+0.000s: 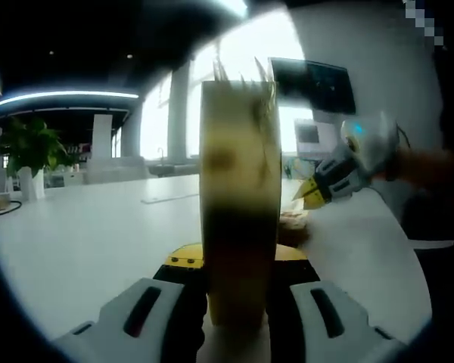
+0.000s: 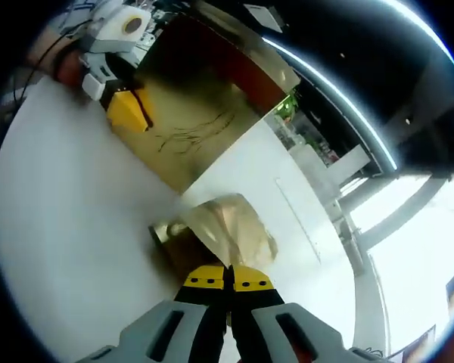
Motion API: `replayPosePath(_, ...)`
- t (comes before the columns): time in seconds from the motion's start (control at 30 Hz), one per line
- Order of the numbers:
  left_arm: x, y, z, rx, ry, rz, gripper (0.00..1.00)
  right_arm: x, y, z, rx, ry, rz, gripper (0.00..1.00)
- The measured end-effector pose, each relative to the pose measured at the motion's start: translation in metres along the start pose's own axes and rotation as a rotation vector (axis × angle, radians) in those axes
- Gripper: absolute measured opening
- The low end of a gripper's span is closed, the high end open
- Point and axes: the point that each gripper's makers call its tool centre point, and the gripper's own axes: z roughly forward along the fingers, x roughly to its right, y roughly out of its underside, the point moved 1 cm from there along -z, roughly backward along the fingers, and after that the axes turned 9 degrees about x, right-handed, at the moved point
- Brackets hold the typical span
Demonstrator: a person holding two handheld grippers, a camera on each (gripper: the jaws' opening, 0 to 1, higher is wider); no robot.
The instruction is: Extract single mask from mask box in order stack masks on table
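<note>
Between the jaws of our left claw (image 1: 238, 302) stands the mask box (image 1: 239, 197), clamped upright and edge-on, lifted off the white table (image 1: 83, 234). Our right claw (image 2: 228, 281) has its jaws pressed together on a thin, crinkled mask (image 2: 234, 223) just ahead of its tips, with the box's broad face (image 2: 204, 106) well beyond. We judge the extraction step is in hand; next we must draw the mask clear and lay it flat on the table. What remains inside the box we cannot tell
</note>
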Motion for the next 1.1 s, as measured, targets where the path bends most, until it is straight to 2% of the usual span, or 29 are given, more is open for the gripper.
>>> replayPosePath(0.23, -0.001, 0.000, 0.000, -0.001, 0.000, -0.003, 0.20, -0.005, 0.000, 0.001, -0.010, -0.004, -0.002, 0.00)
replayPosePath(0.37, 0.000, 0.000, 0.000, -0.002, 0.001, -0.005, 0.20, -0.003, -0.001, -0.001, 0.011, 0.012, 0.050, 0.00)
replayPosePath(0.67, -0.001, 0.000, 0.000, -0.003, -0.003, 0.003, 0.20, -0.010, 0.002, -0.004, 0.018, 0.003, 0.100, 0.05)
replayPosePath(0.9, 0.000, 0.000, 0.000, -0.003, -0.002, 0.001, 0.20, -0.013, -0.002, -0.007, 0.039, -0.008, 0.126, 0.07)
replayPosePath(0.97, 0.000, 0.000, 0.000, -0.003, -0.004, 0.002, 0.20, -0.016, -0.006, -0.008, 0.062, -0.018, 0.172, 0.08)
replayPosePath(1.1, 0.000, 0.000, 0.000, -0.002, -0.003, 0.002, 0.20, -0.015, -0.006, -0.015, 0.073, -0.018, 0.211, 0.10)
